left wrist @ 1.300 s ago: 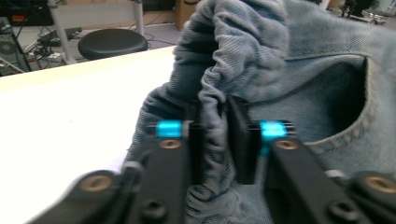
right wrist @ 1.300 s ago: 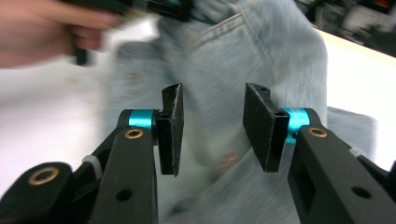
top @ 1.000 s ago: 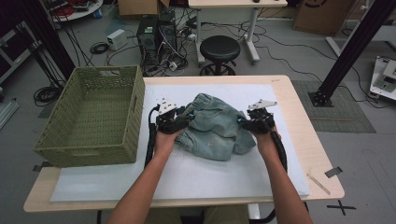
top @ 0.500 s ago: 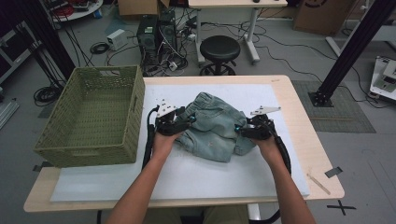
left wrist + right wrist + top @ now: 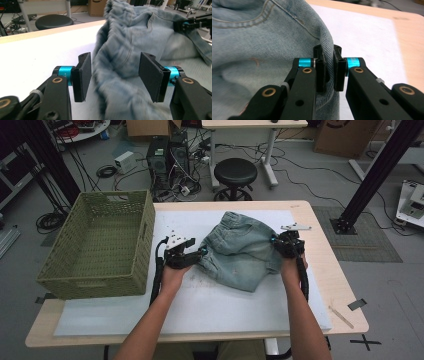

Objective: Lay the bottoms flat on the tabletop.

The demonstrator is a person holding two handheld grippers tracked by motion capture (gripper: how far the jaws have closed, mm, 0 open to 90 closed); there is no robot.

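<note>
Garment: a pair of light-blue denim shorts (image 5: 242,251) lies rumpled on the white mat (image 5: 200,305) in the middle of the bench (image 5: 340,285), well apart from the green woven basket (image 5: 100,245) at the left end.
Right gripper (image 5: 328,72): its jaws have just been closing and now pinch a raised fold at the shorts' right edge, the pads pressed onto the cloth.
Left gripper (image 5: 115,75): its jaws have just been opening and stand apart; a ridge of denim runs between them, but the pads do not press on it.
Handling, as I judge it: soft and limp, yet thick for cloth; light enough for one grip, though it will sag and drag wherever it is unsupported. Not slippery, not fragile.
Where to take hold: the seams, hem and waistband (image 5: 235,217) are the stiffest parts and give the surest bite; a single loose layer may slide out.
Next need: the left jaws must close on the fold at the left edge so both sides lift evenly.
Risk: a one-sided pull bunches the shorts.
</note>
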